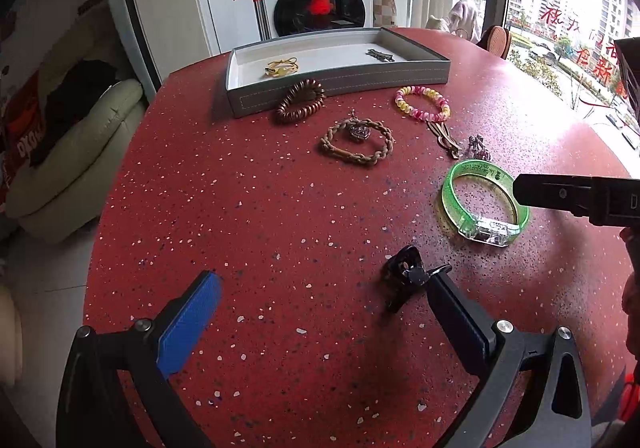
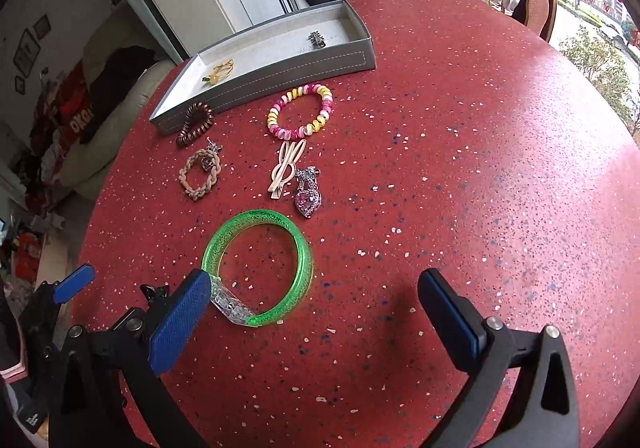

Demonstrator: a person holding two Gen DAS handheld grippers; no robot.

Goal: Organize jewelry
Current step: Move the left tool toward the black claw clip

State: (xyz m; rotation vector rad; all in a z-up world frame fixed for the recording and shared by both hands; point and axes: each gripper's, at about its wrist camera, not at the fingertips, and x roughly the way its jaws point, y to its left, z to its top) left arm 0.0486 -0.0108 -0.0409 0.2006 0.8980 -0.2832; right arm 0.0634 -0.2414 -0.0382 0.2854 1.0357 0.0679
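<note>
A: Left gripper is spread wide, holding nothing, low over the red table. A black clip lies just by its right finger.

B: Right gripper is wide too, empty. Its left finger overlaps the clear clasp of the green bangle; touching or above it, I cannot tell.

A: My view shows that gripper only as a black bar over the bangle's rim. Yours shows the pink heart pendant plainly; mine gives a dark lump.

B: And the black clip is nearly hidden behind my finger.

A: Beyond the bangle: a cream hair clip just beside the pendant, a braided bracelet with a charm inside it, a pink-and-yellow bead bracelet.

B: A brown coil tie leans against the grey tray. Inside the tray, a yellow cord piece left, a dark clip right, well apart.

A: Bare table on my left, out to the edge.

B: Bare on my right as well, up to the window side
</note>
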